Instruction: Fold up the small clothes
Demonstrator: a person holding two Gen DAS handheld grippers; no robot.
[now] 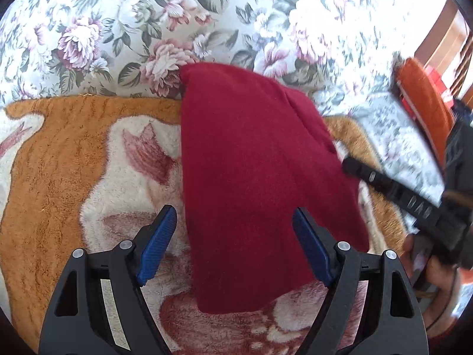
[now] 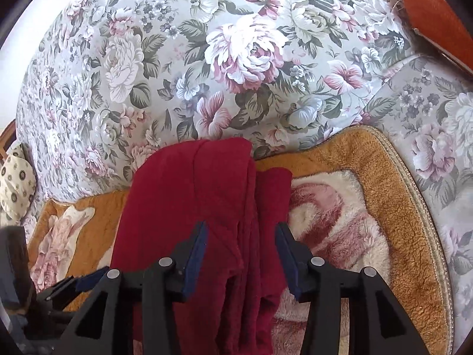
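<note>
Both the left gripper (image 1: 233,224) and right gripper (image 2: 241,241) stand released over the folded red garment (image 1: 251,177) on the blanket's (image 1: 59,162) back edge; only the right view shows its layered folds. No writing is readable.

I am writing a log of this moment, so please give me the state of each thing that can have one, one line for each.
Dark red garment: folded into a narrow stack, lying on the blanket, not gripped.
Left gripper: open, empty, over the garment's near end.
Right gripper: open, empty, over the garment's layered edge.
Plush orange blanket: spread flat on the floral sofa.
</note>
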